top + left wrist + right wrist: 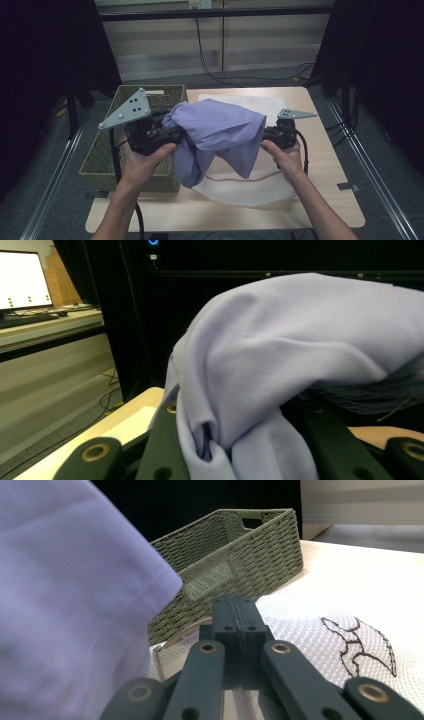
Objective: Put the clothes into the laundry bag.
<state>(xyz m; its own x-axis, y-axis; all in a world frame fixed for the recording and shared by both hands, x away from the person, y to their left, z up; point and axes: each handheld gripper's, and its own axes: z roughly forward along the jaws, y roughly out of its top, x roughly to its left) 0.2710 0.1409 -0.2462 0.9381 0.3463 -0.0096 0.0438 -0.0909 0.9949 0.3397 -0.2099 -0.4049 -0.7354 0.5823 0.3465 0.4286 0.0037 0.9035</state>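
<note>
Table [330,200]: basket [100,162] at left; left gripper [240,450] clamps lilac cloth [220,132]; right gripper [239,615] fingers together.

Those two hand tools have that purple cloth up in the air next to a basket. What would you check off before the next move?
1. Left tool gripping the purple cloth: ok, the cloth is bunched between its jaws.
2. Right tool gripping the cloth: cannot tell; its jaws are pressed together with no cloth showing at the tips.
3. Cloth lifted off the table: ok, it hangs between both tools.
4. Basket within reach: ok, it sits at the table's left edge beside the left tool.
5. Basket free to take the cloth: cannot tell; its inside is mostly hidden.
6. White cloth under the purple one left flat: ok.
</note>
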